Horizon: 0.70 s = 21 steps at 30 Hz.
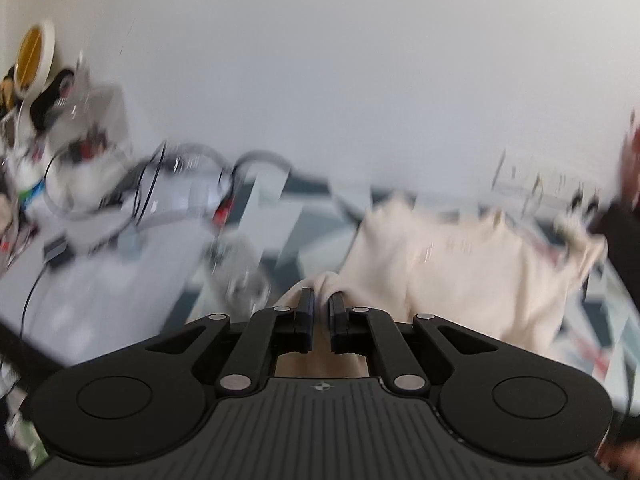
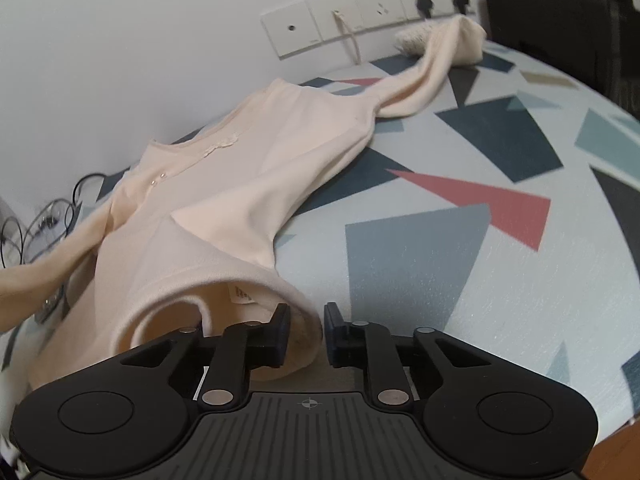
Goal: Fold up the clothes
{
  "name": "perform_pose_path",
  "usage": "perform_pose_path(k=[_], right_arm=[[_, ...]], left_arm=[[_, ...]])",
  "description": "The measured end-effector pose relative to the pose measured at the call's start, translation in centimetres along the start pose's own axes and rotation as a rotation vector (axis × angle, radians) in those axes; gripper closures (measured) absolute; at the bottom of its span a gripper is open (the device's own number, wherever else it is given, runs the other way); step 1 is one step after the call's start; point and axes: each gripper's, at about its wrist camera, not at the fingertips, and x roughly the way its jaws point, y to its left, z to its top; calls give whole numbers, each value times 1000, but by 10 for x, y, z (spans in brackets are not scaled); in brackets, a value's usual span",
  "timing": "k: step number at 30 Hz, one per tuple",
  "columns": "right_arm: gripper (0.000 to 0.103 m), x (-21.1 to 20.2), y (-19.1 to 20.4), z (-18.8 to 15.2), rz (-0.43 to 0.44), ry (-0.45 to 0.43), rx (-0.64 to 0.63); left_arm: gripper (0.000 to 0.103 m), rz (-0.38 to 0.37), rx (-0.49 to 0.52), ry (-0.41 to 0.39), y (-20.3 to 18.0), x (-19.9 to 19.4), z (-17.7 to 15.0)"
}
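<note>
Step in hand, as I read it: taking hold of the cream top [image 2: 240, 184] at two points before the first fold; left gripper [image 1: 319, 308] is clamped tight on a bunched bit of the fabric, cloth pinched between its fingers and drooping below them; that view is blurred, so which edge it holds I can't tell.

Right gripper [image 2: 306, 330] sits at the hem; jaws narrow, a fold of the hem between them; whether the pads actually press on it I can't tell, a gap shows beside the right finger [image 2: 334, 332].

Top lies spread on the patterned table [image 2: 460, 240], neckline toward the wall; one sleeve [image 2: 420, 76] runs out toward the socket strip [image 2: 372, 12], the other trails off to the left.

Next move, my guess: confirm the right grip is firm, then lift both points together and keep the cloth taut so it doesn't bunch.

Count: one top; two sleeves; two grippers; one table; one socket strip, with two plugs in; a tangle of cables [image 2: 44, 216] at the left, number unclear.
</note>
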Motion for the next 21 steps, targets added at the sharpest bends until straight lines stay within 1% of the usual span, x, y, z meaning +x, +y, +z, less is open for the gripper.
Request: perform_pose_path(k=[2,4,6,7,8,9,10,11,12,13,16,17,19,21], right_arm=[[89,1,-1,2,10,13,60],[89,2,1,4,16,24,90],[89,3,3,6,19,34,119],[88,4,4,6,13,40,134],[88,5,6,6,6,45,149],[87,6,8,6,-1,49,161],[86,6,10,5,-6,50,162],[84,6,12,4,-11,50,152],[81,5,15,3,-15,50,136],[81,5,17,2,-19,51,119],[81,5,20,-2,-24,59,93],[81,4,19,-3,-25,55,93],[82,3,17,-4,-28,49,93],[82,3,16,-6,-30,43,93]], left_arm=[[96,-20,55,-70,-17,7,27],[96,4,170,-180,-41,20,49],[95,16,220,-282,-61,39,67],[93,13,224,-316,-68,51,72],[92,32,259,-327,-78,64,71],[77,51,294,-338,-88,78,71],[37,64,338,-318,-96,93,67],[18,67,397,-245,-101,111,57],[8,69,455,-171,-106,128,47],[8,60,493,-108,-107,141,35],[9,-15,493,24,-86,157,-7],[9,-24,467,51,-76,157,-18],[9,-67,407,89,-52,152,-38],[9,-107,371,101,-32,140,-57]])
